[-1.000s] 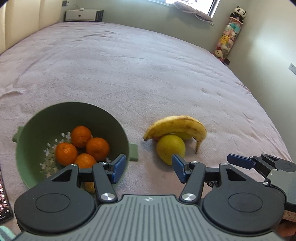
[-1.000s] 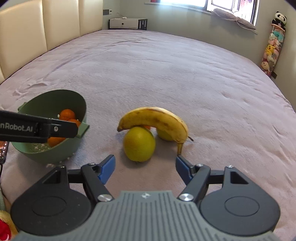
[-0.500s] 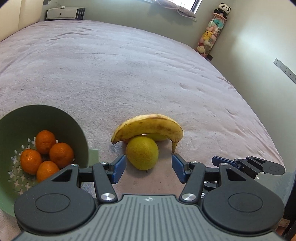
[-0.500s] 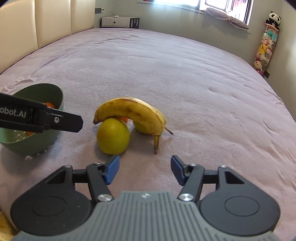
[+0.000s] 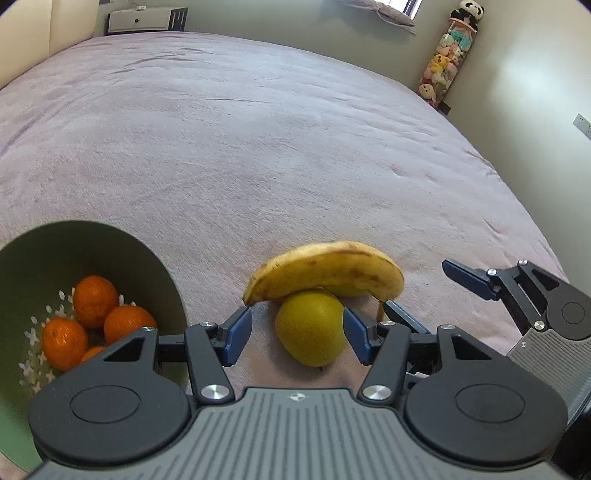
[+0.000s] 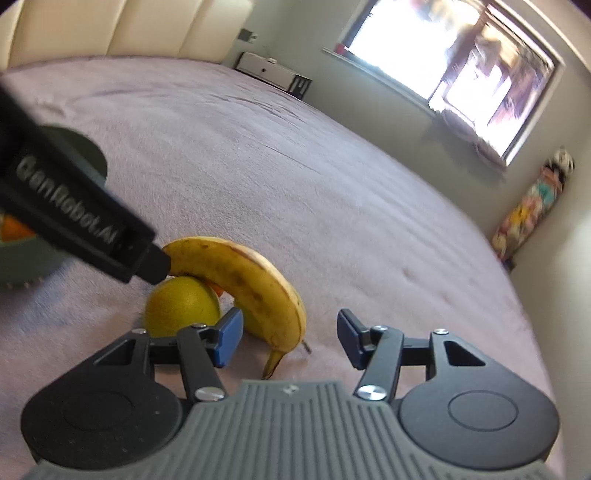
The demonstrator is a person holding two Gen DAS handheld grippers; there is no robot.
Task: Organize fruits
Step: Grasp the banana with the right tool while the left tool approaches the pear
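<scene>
A yellow-green round fruit lies on the mauve bed cover, and a spotted banana rests across its top. My left gripper is open and low around that fruit. Its right pad is at the fruit's side and its left pad stands apart. My right gripper is open, tilted, with the banana's stem end between its pads, untouched. A finger of the left gripper crosses the right wrist view. A green colander bowl at the left holds several oranges. A second yellowish fruit and an orange one hide behind the banana.
The bed cover stretches far back to a padded headboard and a white cabinet. A window and a stack of plush toys stand by the right wall. The right gripper is close beside the left one.
My left gripper slid right from the bowl and down until the round fruit lay between its jaws. My right gripper rolled, narrowed its jaws and sank toward the banana's stem.
</scene>
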